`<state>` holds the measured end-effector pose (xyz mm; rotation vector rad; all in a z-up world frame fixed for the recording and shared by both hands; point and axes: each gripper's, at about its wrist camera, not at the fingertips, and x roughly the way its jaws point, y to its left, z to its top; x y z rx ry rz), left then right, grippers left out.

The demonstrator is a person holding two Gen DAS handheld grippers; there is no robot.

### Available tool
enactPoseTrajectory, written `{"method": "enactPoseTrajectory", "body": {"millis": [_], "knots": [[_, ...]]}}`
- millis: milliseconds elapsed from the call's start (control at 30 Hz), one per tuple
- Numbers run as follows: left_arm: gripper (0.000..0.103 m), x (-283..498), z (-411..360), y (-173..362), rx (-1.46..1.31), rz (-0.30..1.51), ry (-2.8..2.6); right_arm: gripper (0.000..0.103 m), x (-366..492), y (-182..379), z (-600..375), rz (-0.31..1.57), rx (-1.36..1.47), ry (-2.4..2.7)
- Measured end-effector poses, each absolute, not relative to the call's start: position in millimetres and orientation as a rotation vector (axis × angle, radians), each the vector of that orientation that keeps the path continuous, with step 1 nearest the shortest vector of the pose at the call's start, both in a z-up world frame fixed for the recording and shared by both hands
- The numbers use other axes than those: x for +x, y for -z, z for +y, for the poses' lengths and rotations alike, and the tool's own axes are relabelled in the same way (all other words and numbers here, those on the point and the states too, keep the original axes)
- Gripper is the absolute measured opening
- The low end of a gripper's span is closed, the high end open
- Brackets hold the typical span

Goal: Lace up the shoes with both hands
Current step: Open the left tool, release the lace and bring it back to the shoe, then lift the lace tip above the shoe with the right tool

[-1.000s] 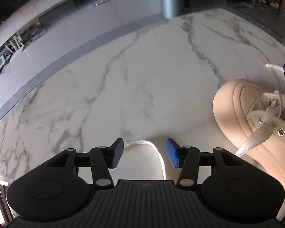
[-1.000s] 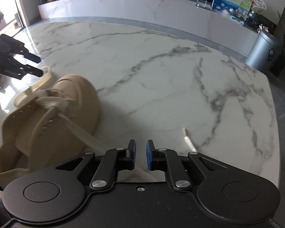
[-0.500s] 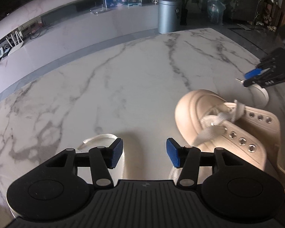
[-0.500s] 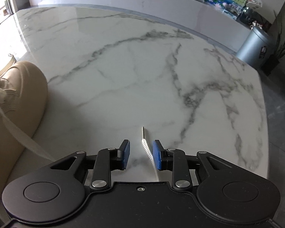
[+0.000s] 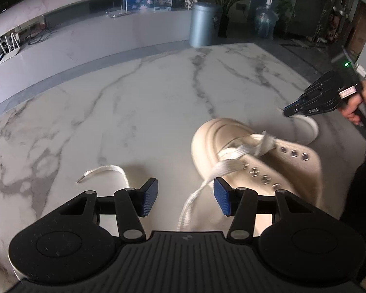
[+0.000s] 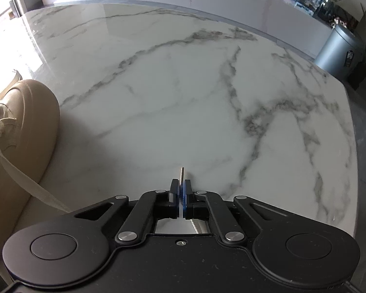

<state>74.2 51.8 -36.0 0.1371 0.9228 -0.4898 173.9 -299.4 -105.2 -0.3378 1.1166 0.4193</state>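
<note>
From my left wrist view the shoe [image 5: 244,151] sat on the table [image 5: 134,112], right of centre. One lace end [image 5: 105,171] lay on the table to its left. A bin [image 5: 203,24] stood beyond the table's far edge.

Both grippers are matte black with ribbed housings, round side discs, silver pivot screws and blue fingers [image 5: 149,197]. A dark sleeve [image 5: 363,190], perhaps black, edges the left wrist view.

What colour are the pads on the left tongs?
Dark blue pads on black arms, clearest in the left wrist view.
</note>
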Motion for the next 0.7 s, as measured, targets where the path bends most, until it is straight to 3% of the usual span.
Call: {"method": "enactPoseTrajectory", "body": {"millis": [433,533,700], "knots": [[0.047,45,1,29,0.119,0.971,0.673,0.000,144,26,-287,1.011,-0.501,-0.409],[0.022,44,-6,36,0.132,0.991,0.656,0.000,135,4,-287,0.966,-0.551,-0.387],[0.016,43,-9,40,0.136,0.989,0.612,0.000,117,-33,-294,0.901,-0.618,-0.318]]}}
